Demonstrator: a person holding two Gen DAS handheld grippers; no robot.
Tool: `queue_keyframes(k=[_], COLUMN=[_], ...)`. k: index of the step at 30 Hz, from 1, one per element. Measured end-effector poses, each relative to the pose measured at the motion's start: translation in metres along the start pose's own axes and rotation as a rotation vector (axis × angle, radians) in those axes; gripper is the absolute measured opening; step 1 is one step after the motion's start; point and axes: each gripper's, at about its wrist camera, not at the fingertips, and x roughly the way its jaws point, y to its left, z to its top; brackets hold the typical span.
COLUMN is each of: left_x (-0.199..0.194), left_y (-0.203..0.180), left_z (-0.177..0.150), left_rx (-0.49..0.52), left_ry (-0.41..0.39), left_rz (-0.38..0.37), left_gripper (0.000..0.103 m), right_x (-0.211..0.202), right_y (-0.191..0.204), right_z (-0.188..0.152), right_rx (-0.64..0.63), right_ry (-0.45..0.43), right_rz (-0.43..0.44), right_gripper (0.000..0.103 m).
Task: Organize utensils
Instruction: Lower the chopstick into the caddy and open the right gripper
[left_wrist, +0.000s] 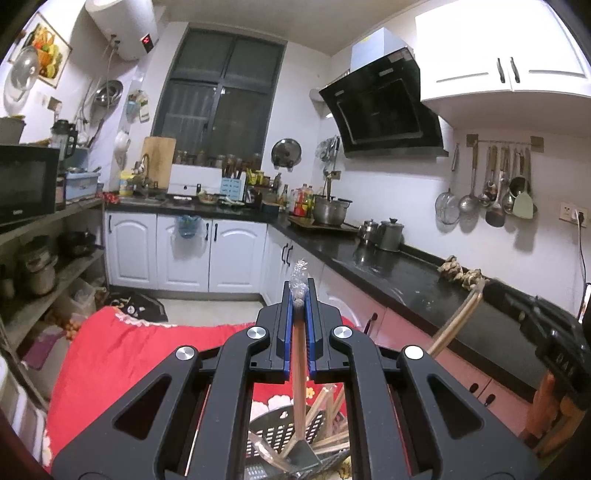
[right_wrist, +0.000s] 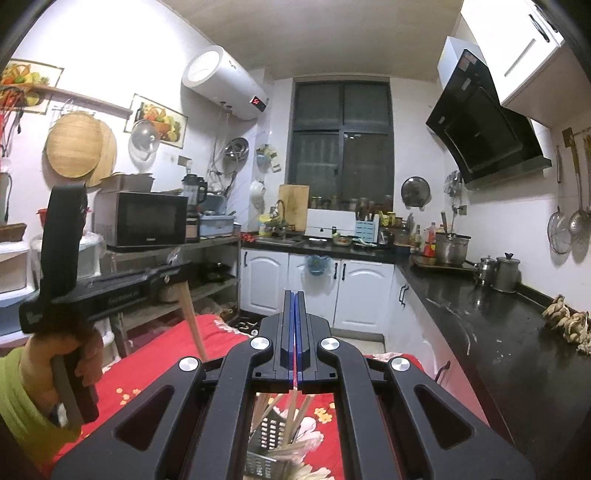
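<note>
Dark window (left_wrist: 218, 99) at 12 o'clock, water heater (left_wrist: 123, 26) at 11, range hood (left_wrist: 384, 107) at 1. Microwave (left_wrist: 26, 181) at 9 on shelf. Black bench (left_wrist: 406, 273) at 3, 2 steel pots (left_wrist: 384, 232) on it. Red floral cloth (left_wrist: 122, 354) at 7.

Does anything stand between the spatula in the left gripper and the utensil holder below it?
Nothing lies between them, but chopsticks already lean inside the holder, close beside the blade of the spatula that the left gripper holds.
</note>
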Motion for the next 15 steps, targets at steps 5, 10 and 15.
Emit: queue_keyframes(k=[5, 10, 15], left_x=[0.013, 0.024, 0.032], left_y=[0.001, -0.002, -0.009], left_z=[-0.015, -0.032, -0.045], left_rx=[0.000, 0.009, 0.038], left_ry=[0.031, 0.057, 0.063], left_rz=[0.005, 0.007, 0.013], left_gripper=[0.003, 0.003, 0.003], right_x=[0.009, 0.020, 0.031], right_y=[-0.002, -0.002, -0.004], right_z=[-0.011, -0.024, -0.040], right_rx=[0.011, 0.020, 0.034], right_ry=[0.016, 0.035, 0.070], right_rz=[-0.022, -0.036, -0.036], right_gripper=[0.001, 0.001, 0.001])
